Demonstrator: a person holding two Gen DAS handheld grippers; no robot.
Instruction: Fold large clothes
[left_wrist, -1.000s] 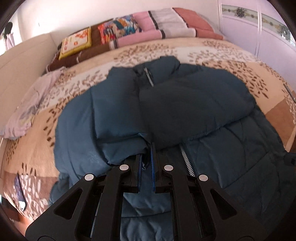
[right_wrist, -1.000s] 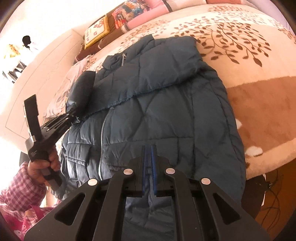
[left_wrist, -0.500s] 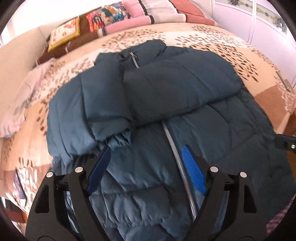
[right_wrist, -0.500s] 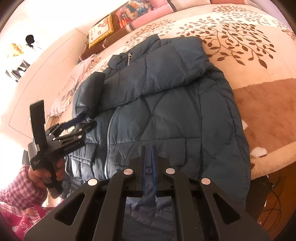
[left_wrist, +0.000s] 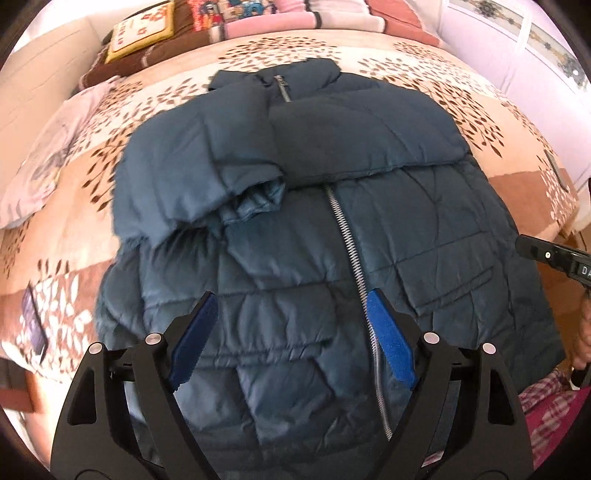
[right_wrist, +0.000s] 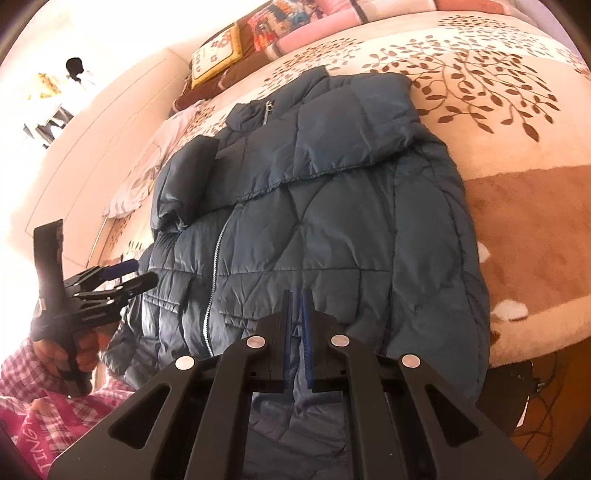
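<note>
Left gripper (left_wrist: 291, 332), jaws just opened wide, above jacket (left_wrist: 424, 229); right gripper (right_wrist: 296, 314) pinches jacket hem, on bed (right_wrist: 517, 110).

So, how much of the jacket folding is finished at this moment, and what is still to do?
Done: both sleeves lie folded across the chest of the blue jacket on the bed. In hand: the right gripper is shut on the hem; the left gripper, jaws just opened and empty, hovers over the lower front. Left: folding the body up, probably hem toward collar.
</note>
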